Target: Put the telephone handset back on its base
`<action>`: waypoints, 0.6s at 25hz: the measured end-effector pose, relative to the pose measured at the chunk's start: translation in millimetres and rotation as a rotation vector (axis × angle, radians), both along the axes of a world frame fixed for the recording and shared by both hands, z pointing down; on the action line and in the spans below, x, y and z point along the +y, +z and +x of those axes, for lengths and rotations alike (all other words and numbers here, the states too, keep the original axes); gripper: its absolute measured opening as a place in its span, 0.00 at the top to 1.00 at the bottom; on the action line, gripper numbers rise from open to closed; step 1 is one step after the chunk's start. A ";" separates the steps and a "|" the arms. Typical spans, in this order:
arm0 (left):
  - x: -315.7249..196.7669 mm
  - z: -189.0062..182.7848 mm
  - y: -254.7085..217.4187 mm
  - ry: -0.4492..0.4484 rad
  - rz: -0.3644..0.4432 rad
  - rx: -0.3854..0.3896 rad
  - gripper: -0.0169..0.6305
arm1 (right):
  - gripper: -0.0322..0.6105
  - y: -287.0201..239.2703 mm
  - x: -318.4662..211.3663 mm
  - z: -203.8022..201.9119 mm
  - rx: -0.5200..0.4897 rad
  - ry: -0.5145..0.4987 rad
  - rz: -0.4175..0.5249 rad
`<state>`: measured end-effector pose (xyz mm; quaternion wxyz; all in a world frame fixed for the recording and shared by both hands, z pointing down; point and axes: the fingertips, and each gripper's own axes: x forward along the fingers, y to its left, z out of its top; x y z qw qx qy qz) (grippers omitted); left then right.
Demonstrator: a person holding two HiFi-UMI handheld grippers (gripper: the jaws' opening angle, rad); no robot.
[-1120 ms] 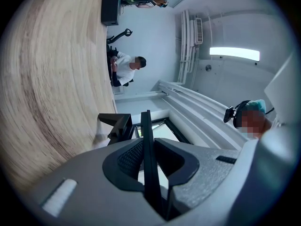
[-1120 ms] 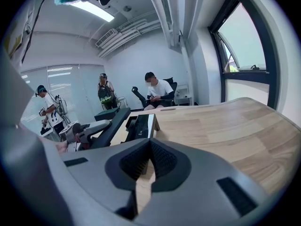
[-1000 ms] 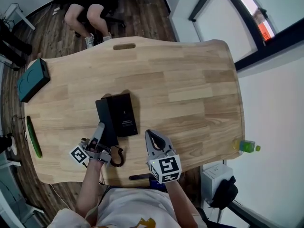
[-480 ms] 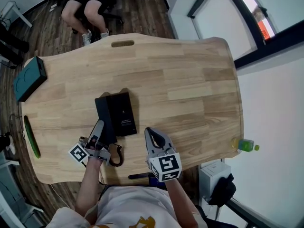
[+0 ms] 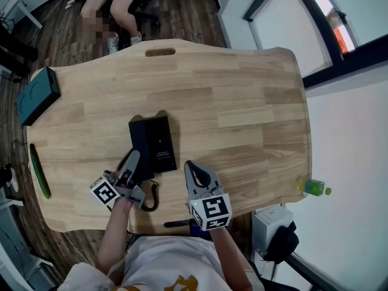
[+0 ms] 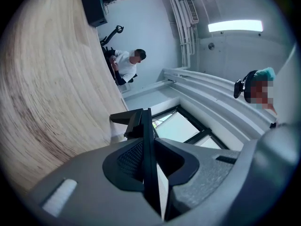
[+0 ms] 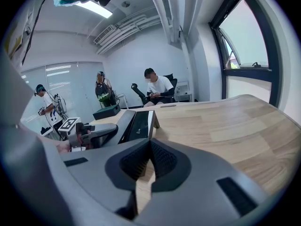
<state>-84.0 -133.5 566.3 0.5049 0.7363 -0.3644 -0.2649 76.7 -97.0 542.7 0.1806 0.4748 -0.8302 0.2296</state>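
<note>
The black telephone base [image 5: 161, 143] lies on the wooden table [image 5: 242, 102], left of middle. The black handset [image 5: 140, 139] lies along the base's left side, and my left gripper [image 5: 131, 161] is shut on its near end. In the left gripper view the jaws [image 6: 146, 126] pinch a thin black edge of the handset [image 6: 128, 119]. A coiled cord [image 5: 151, 197] curls by the table's near edge. My right gripper [image 5: 193, 168] is shut and holds nothing, a little to the right of the base. The right gripper view [image 7: 149, 147] shows the base [image 7: 141, 123] and the left gripper [image 7: 94, 133] ahead.
A dark teal box [image 5: 37, 96] sits at the far left corner, and a green strip [image 5: 39, 173] lies along the left edge. A black object [image 5: 179, 225] rests at the near edge. A green bottle [image 5: 314, 187] stands off the table's right side. A seated person [image 7: 157, 87] is beyond the far end.
The left gripper, still holding the handset, has shifted slightly right toward the base and turned a little. The right gripper has stayed put.
</note>
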 end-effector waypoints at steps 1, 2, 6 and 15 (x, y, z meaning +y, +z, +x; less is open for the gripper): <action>0.3 1.3 1.4 0.003 -0.005 -0.011 0.86 | 0.95 0.2 -0.4 0.5 0.000 0.001 -0.001; 0.6 2.5 2.6 0.006 -0.009 -0.022 0.86 | 0.95 0.4 -0.7 1.2 0.000 0.001 -0.002; 0.4 5.0 4.2 0.025 -0.015 -0.050 0.86 | 0.95 0.4 -1.9 2.5 -0.001 0.006 -0.003; -1.0 10.3 6.8 0.095 -0.037 -0.209 0.86 | 0.95 2.0 -1.5 -0.9 -0.006 -0.002 -0.006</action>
